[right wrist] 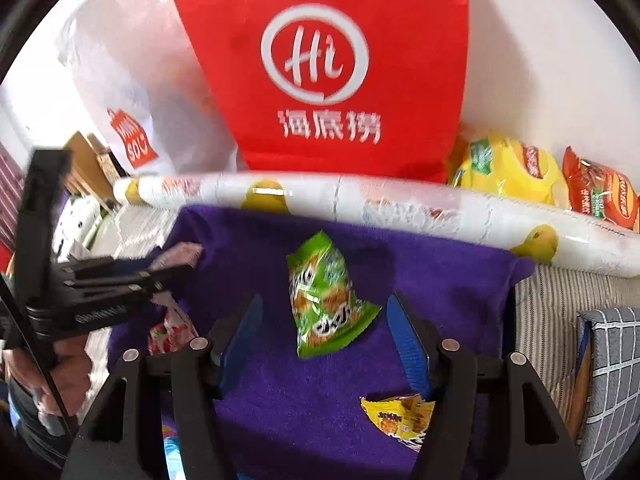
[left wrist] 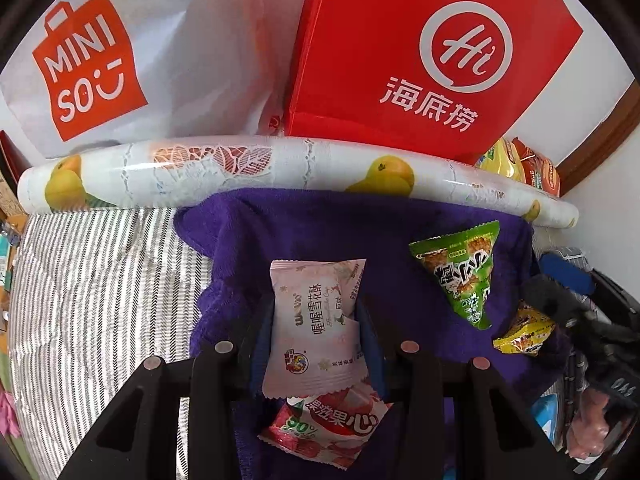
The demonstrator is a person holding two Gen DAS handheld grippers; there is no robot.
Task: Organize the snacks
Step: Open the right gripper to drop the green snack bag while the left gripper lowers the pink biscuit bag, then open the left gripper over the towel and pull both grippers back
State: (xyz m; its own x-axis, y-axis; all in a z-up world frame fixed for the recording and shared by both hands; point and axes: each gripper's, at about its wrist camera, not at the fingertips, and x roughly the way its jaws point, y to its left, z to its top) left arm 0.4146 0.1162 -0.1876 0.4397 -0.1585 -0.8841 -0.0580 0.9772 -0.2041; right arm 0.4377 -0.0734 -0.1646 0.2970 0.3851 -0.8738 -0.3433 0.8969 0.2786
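Left and right wrist views over a purple towel (right wrist: 420, 276) spread on a striped cover (left wrist: 100, 280). The towel's far edge, at 12 o'clock, runs along a fruit-printed roll (left wrist: 280, 168) lying crosswise; behind the roll stand a red paper bag (right wrist: 328, 80) and a white shopping bag (left wrist: 140, 60), with yellow and red snack bags (right wrist: 520, 176) at 2 o'clock in the right view. A grey checked cushion (right wrist: 612, 380) bounds the towel at 3 o'clock in the right view. Bare towel lies between the green packet and the roll, and bare striped cover at 9 o'clock in the left view.

The left gripper (left wrist: 316, 312) is clamped on a pale pink snack packet (left wrist: 316, 328), its blue pads pressing both sides; the packet stands lengthwise between the fingers. A red-and-white fruit packet (left wrist: 328, 428) lies on the towel just beneath it, at 6 o'clock.

The right gripper (right wrist: 324, 336) stands with its jaws apart, and holds nothing. The green triangular packet (right wrist: 324, 304) lies between the blue pads, touching neither; the view is motion-blurred. A small yellow packet (right wrist: 400, 416) lies on the towel at 5 o'clock, near the right-hand finger (right wrist: 408, 340); whether they touch cannot be told. In the left view the green packet sits at 2 o'clock, the yellow one at 3 o'clock
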